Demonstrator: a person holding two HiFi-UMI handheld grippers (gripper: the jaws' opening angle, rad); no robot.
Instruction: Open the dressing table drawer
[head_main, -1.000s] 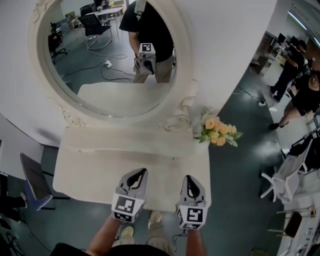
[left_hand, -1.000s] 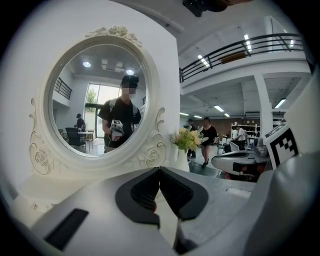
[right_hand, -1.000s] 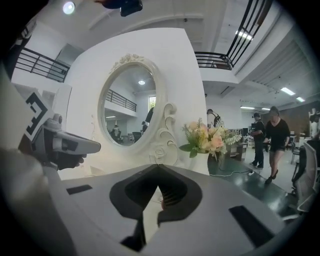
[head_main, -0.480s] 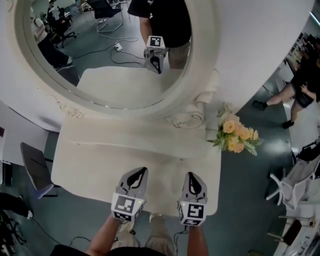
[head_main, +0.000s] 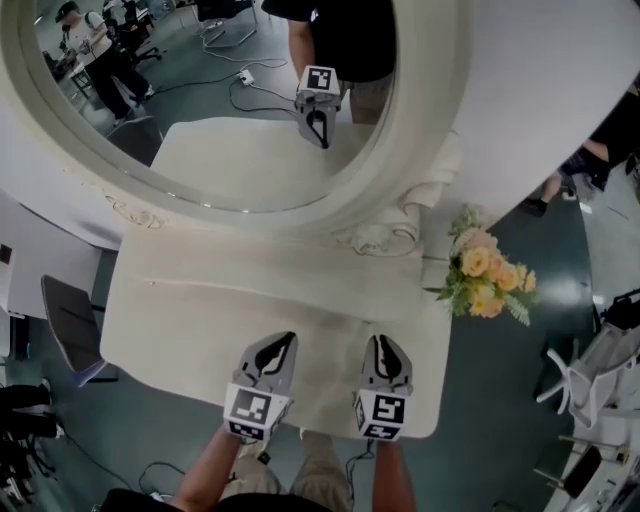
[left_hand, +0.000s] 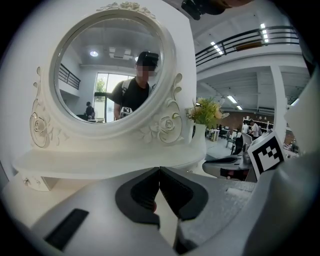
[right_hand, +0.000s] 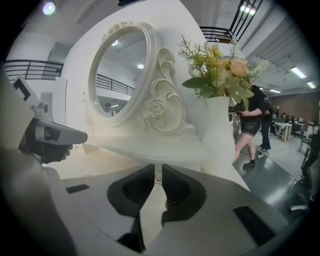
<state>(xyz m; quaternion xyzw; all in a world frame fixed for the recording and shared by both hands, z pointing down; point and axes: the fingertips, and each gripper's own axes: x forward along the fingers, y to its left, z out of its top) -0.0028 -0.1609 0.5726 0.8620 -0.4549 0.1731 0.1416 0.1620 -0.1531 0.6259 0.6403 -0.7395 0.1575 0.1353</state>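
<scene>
The white dressing table (head_main: 190, 320) stands under a large oval mirror (head_main: 230, 100). A low shelf runs beneath the mirror, with a small drawer (left_hand: 39, 182) under its left end. Both grippers hover side by side over the table's front edge, pointing at the shelf. My left gripper (head_main: 283, 342) (left_hand: 159, 172) is shut, pads touching, nothing in it. My right gripper (head_main: 385, 342) (right_hand: 157, 171) has its jaws opening, a narrow gap between them and nothing held. Through that gap a small drawer knob (right_hand: 158, 176) shows farther off under the shelf.
A white vase of yellow and peach flowers (head_main: 485, 278) (right_hand: 220, 75) stands at the table's back right corner, close to my right gripper's path. A chair (head_main: 70, 335) stands left of the table, a white chair (head_main: 590, 370) to the right. People stand beyond.
The head view has closed in on the table, so mirror and flowers look larger. Both grippers have sunk toward the table top, still side by side.
</scene>
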